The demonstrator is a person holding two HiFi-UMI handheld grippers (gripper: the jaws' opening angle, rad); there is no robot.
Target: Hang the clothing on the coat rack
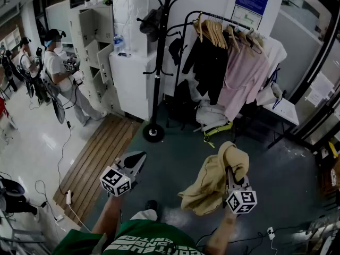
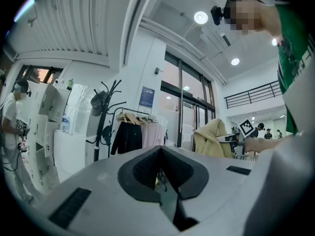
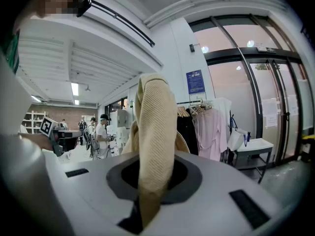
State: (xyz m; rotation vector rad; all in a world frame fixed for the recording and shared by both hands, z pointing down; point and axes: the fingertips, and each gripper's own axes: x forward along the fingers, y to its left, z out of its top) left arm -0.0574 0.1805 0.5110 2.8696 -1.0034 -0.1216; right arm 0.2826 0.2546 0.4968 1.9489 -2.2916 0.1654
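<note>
Beige garment (image 1: 215,177) sits clamped in the right gripper (image 1: 230,175), left gripper (image 1: 135,162) closed and empty, well short of the coat rack (image 1: 158,68): carry step, next it likely needs lifting onto a hook.

The garment (image 1: 215,177) at lower right is pale tan with a fine ribbed weave. The coat rack (image 1: 160,62) at upper centre is black. At upper right hang a black jacket (image 1: 208,62) and a pale pink coat (image 1: 239,76).

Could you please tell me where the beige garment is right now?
The beige garment hangs at the head view's lower right, clamped in the right tool, short of the black coat rack ahead to its left.
</note>
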